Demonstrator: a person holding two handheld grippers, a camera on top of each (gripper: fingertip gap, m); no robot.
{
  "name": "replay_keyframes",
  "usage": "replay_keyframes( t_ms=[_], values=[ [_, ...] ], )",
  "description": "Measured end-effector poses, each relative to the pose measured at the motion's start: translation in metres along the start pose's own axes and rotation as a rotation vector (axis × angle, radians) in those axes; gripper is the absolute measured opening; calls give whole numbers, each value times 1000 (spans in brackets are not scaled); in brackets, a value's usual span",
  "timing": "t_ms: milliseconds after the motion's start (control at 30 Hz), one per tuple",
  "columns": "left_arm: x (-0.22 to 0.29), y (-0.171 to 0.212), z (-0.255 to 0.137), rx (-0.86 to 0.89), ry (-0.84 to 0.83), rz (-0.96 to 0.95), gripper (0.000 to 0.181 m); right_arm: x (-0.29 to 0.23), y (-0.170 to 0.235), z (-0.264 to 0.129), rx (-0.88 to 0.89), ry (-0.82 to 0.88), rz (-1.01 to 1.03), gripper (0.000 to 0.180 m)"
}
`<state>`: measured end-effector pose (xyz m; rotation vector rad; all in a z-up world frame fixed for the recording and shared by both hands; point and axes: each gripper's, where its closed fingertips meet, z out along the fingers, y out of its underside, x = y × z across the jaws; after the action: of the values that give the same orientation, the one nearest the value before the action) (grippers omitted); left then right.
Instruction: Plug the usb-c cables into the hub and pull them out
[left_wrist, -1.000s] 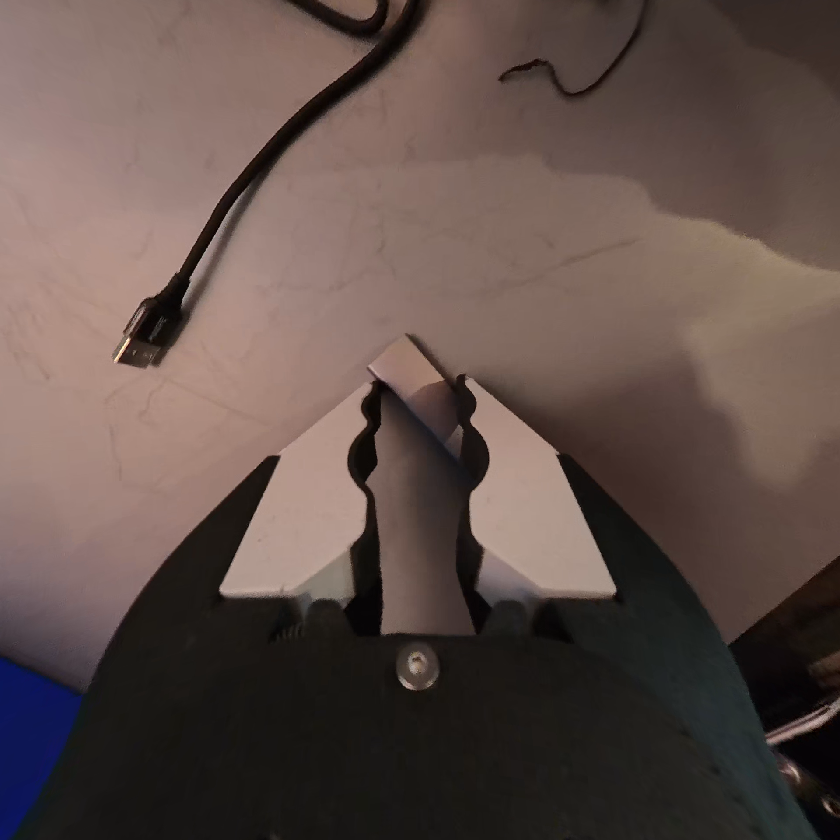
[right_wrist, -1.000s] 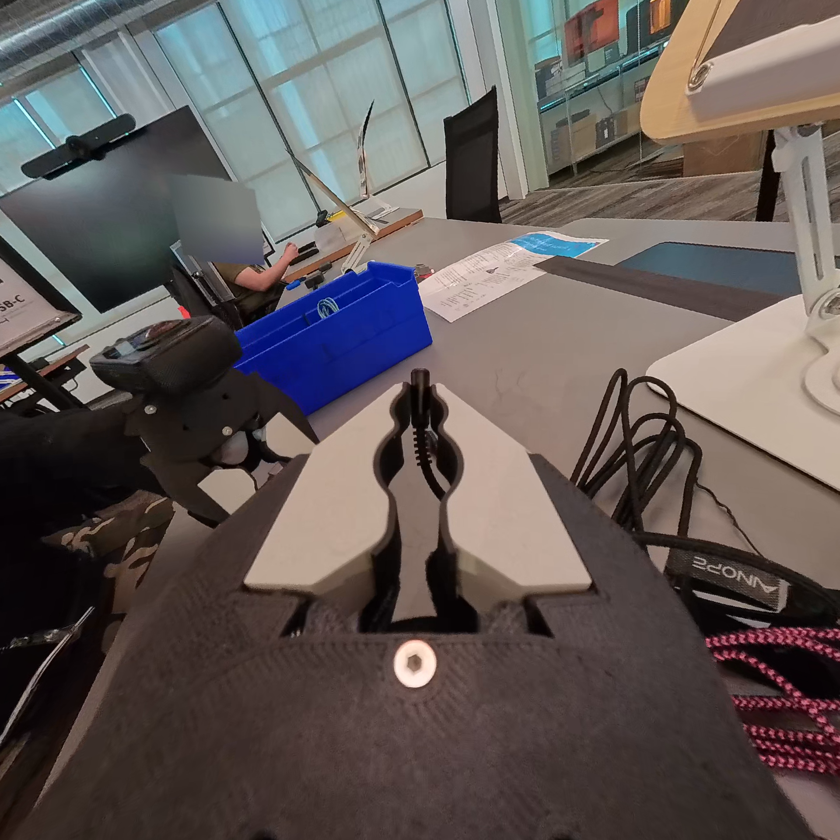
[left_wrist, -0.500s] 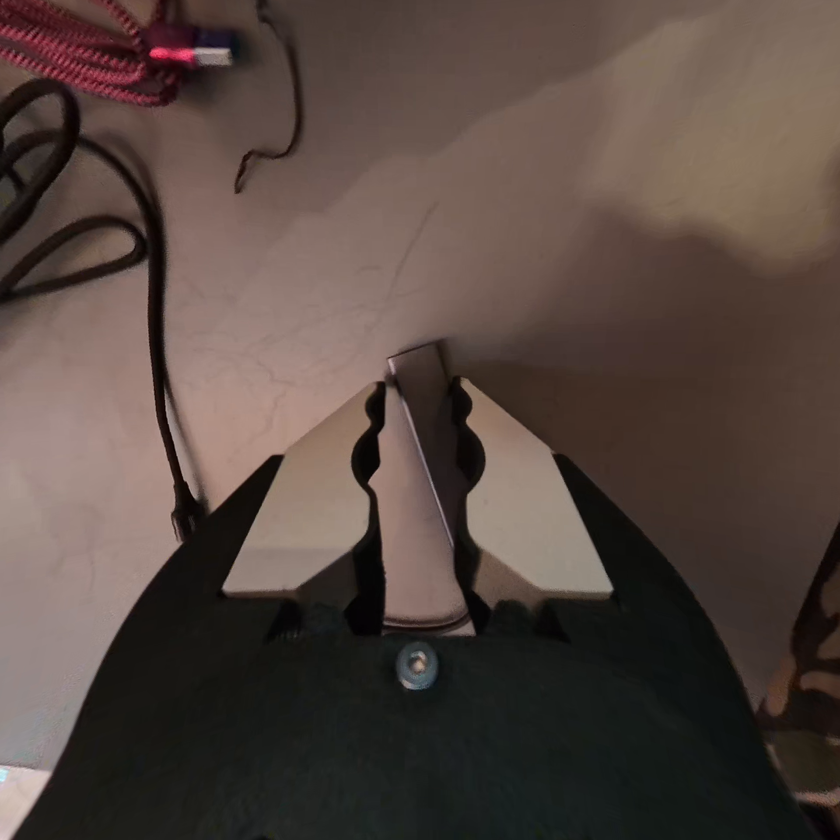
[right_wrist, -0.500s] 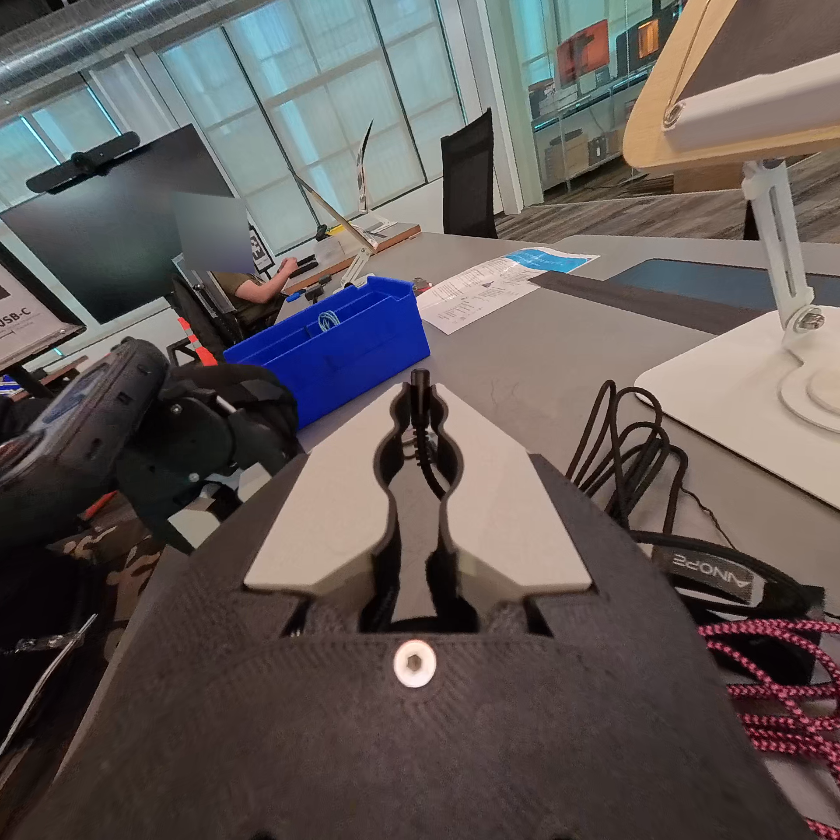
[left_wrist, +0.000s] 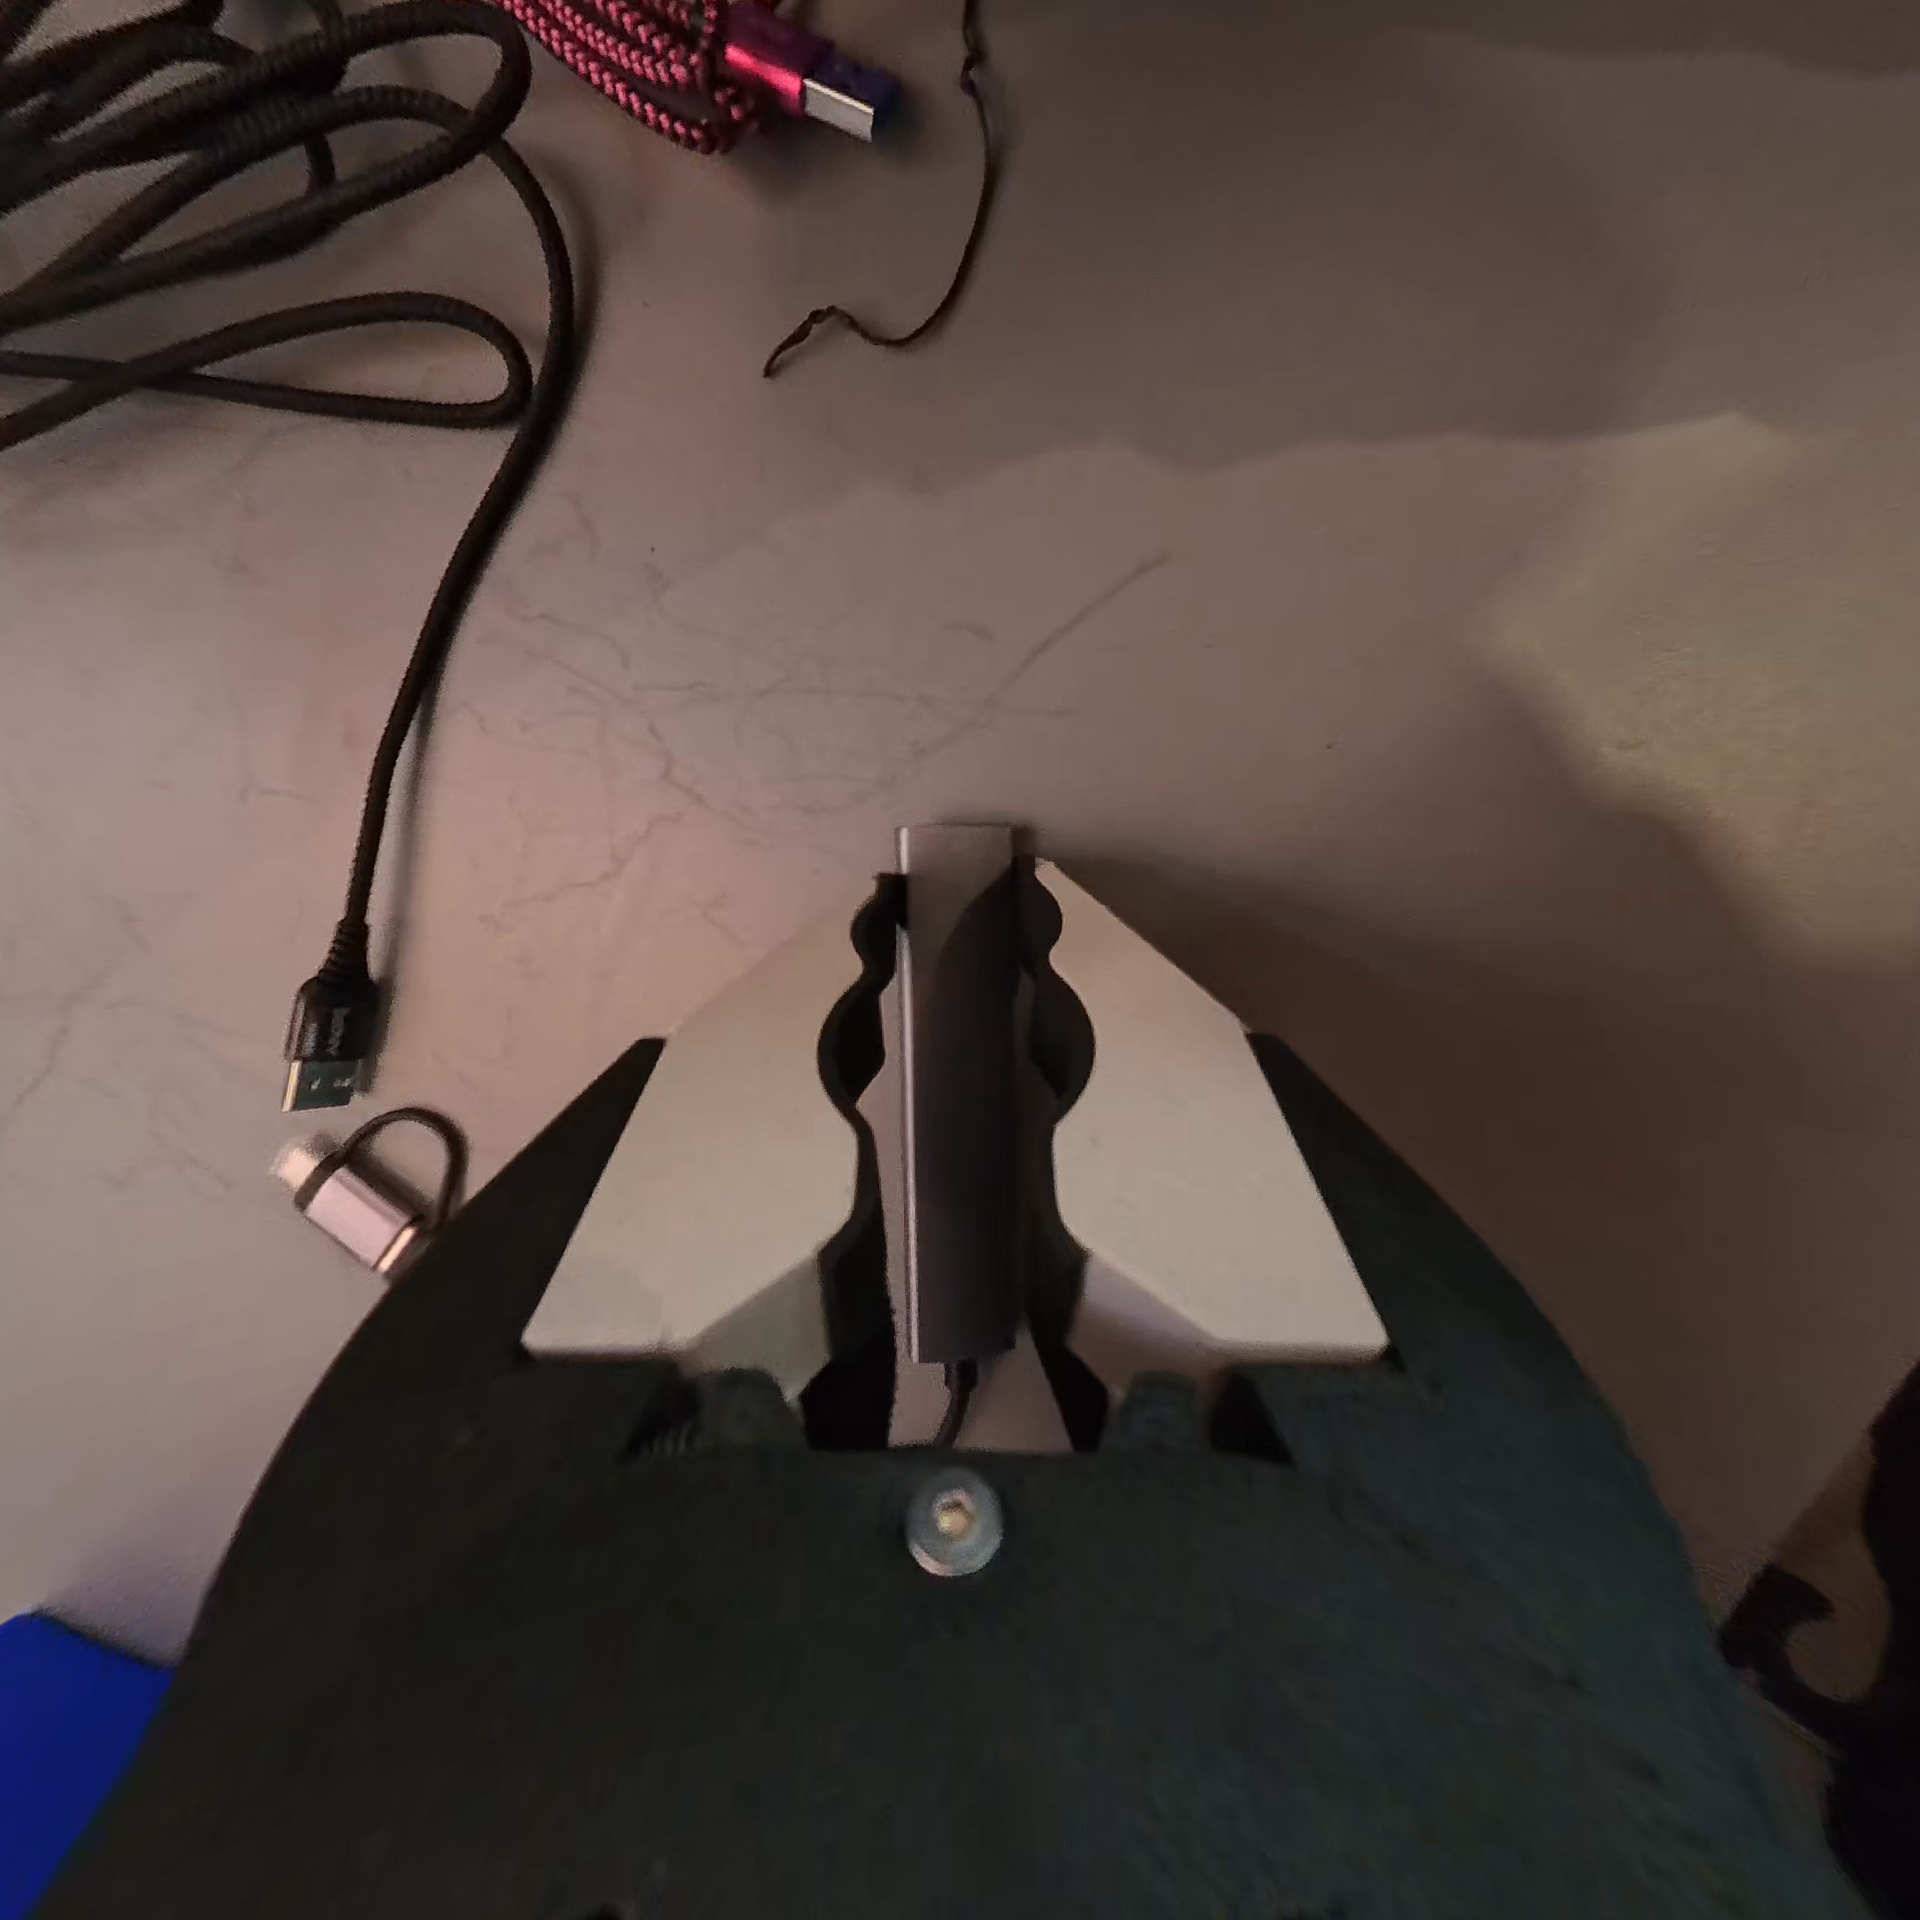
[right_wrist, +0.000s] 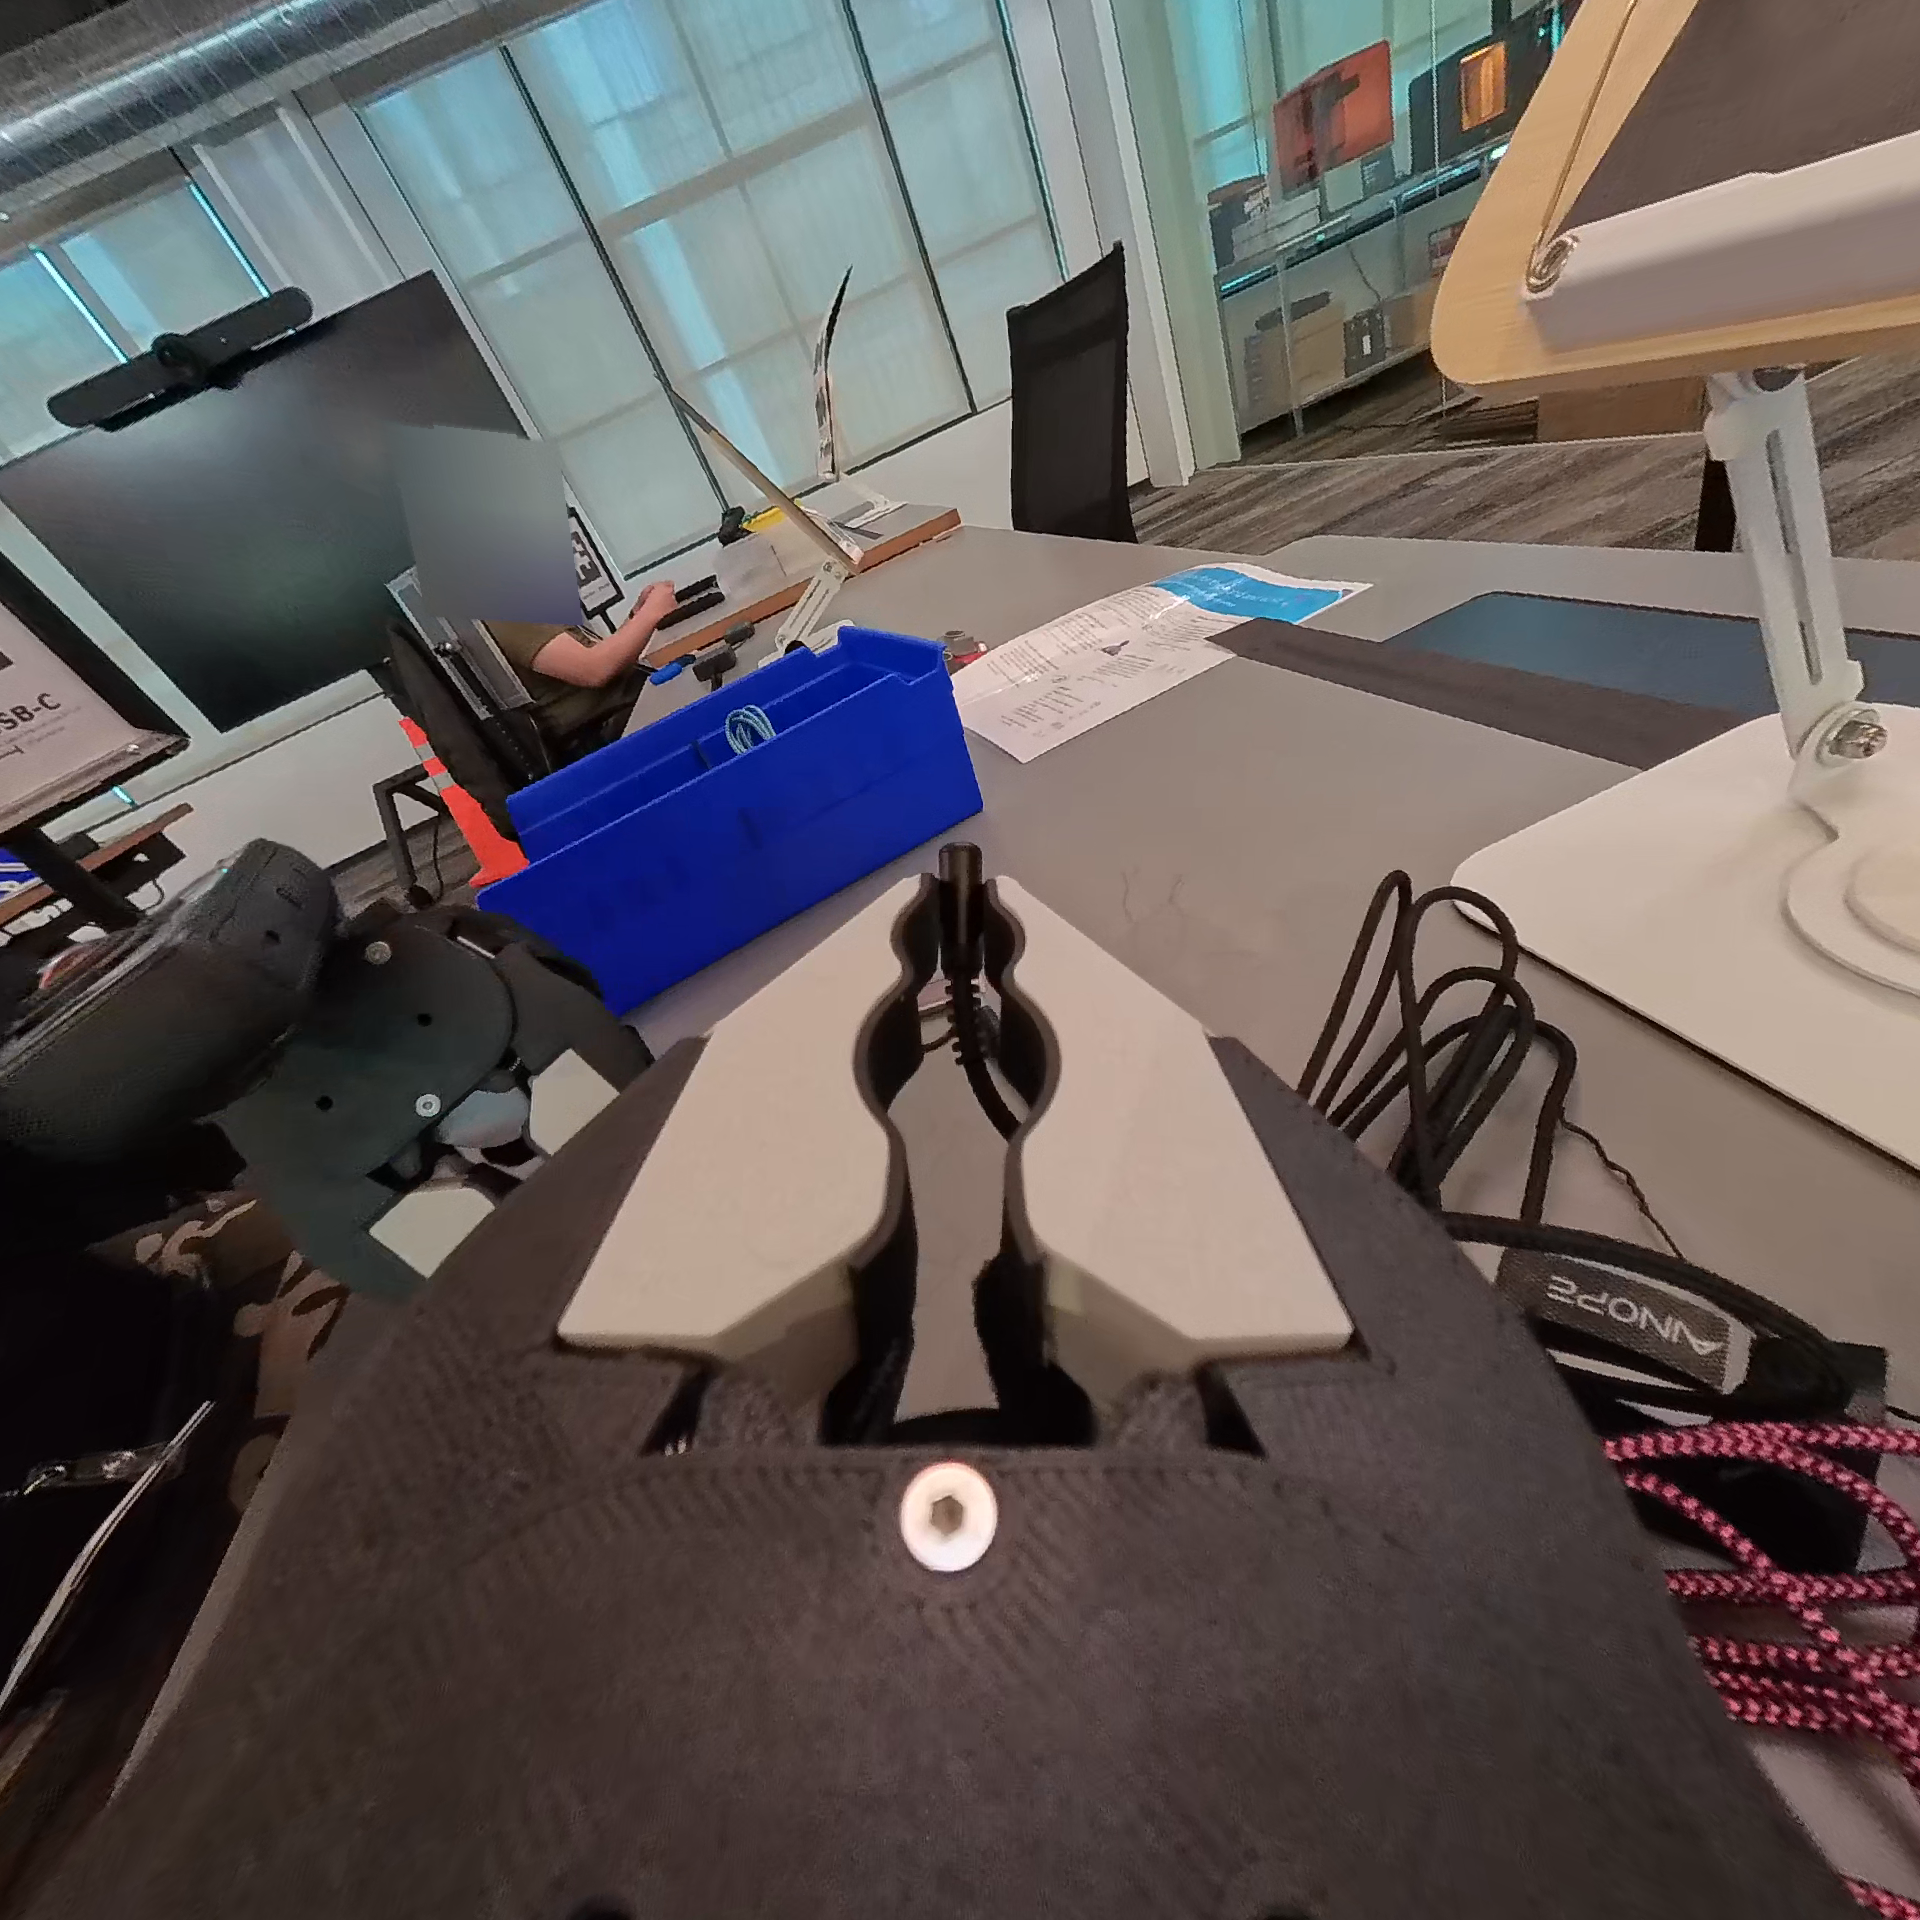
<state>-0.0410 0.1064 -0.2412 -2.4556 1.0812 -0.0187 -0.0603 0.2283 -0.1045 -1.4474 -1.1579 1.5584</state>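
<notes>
Grey hub: the hub (left_wrist: 956, 1091) was clamped lengthwise between the fingers of the left gripper (left_wrist: 956, 883), its front end protruding just past the tips, its own lead trailing back toward the palm; judged held this way to present a port end.
Left gripper bearing: pointed down at the tabletop (left_wrist: 1351, 312), hub end close above it.
Black plug: the usb-c plug (right_wrist: 958, 883) was pinched at the tips of the right gripper (right_wrist: 958, 904), nose forward, cord looping back between the fingers; judged ready for insertion.
Separation: hub and plug were apart, nothing mated.
Loose cables: black cable (left_wrist: 436, 675) and pink braided cable (left_wrist: 665, 62) lay toward the tabletop's far edge.
Blue bin (right_wrist: 748, 800): stood beyond, by the left edge.
</notes>
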Motion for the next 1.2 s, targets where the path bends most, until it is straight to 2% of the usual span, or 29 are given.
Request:
replay_keyframes(
  t_ms=[100,200,433,833,1200],
  values=[
    [-11,4,-3,23,-58,3,21,-1,0,0,-2,0,-7,5],
    [-26,-1,-18,134,-68,-68,20,-3,-1,1,-5,-1,-23,5],
    [-82,-9,-61,344,-247,-166,20,-26,3,14,-47,-43,-83,5],
    [-104,-14,-64,453,-388,-137,20,-45,26,38,-140,-79,-103,5],
    [-106,-30,-69,516,-419,-98,20,-46,33,46,-139,-86,-48,5]
  ],
)
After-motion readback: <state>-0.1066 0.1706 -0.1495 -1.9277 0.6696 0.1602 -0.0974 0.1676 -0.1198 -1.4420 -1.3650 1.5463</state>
